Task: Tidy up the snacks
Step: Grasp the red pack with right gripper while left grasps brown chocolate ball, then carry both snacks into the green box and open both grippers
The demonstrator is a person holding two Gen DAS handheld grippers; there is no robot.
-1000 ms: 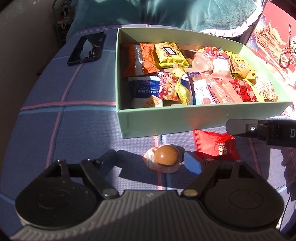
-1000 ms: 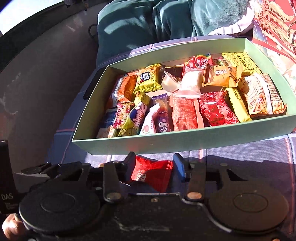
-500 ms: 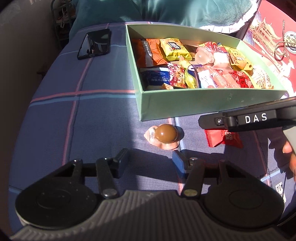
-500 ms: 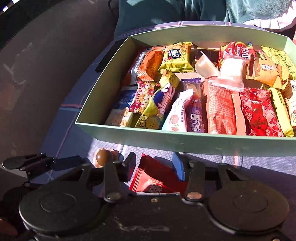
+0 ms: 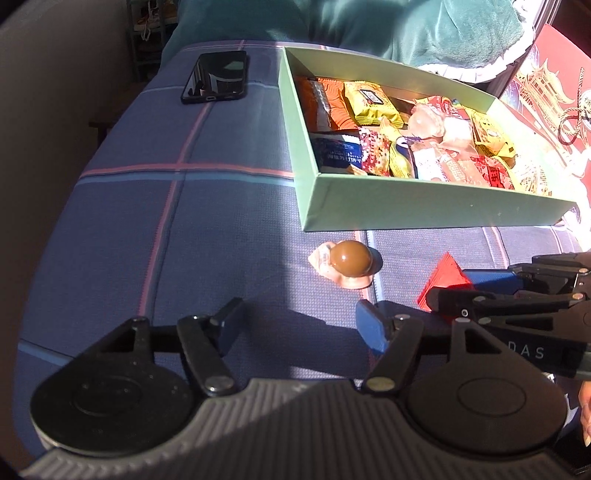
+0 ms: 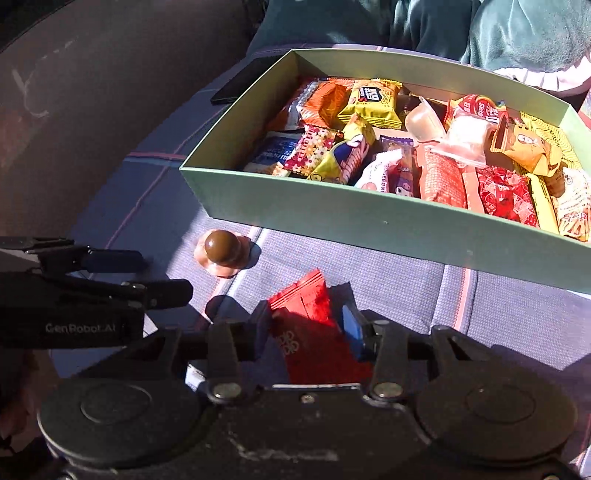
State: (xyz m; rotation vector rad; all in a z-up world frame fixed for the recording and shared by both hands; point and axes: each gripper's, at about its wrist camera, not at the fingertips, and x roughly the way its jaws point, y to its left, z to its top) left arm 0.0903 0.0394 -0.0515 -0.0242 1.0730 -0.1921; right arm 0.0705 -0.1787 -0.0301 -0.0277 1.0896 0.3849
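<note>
A pale green box (image 5: 424, 210) (image 6: 332, 218) full of wrapped snacks stands on the blue checked cloth. A brown round candy in clear wrap (image 5: 351, 258) (image 6: 221, 251) lies on the cloth just in front of the box. My left gripper (image 5: 299, 328) is open and empty, a little short of the candy. My right gripper (image 6: 306, 325) is shut on a red snack packet (image 6: 310, 325), which is tilted up off the cloth; the packet also shows in the left wrist view (image 5: 443, 280).
A black phone (image 5: 218, 77) lies on the cloth left of the box. A teal cushion (image 5: 406, 26) lies behind the box. A red printed lid (image 5: 546, 92) is at the far right. The cloth's edge drops off at the left.
My right gripper has closed on the red packet and lifted its end up. My left gripper has drawn back from the brown candy and stays open.
</note>
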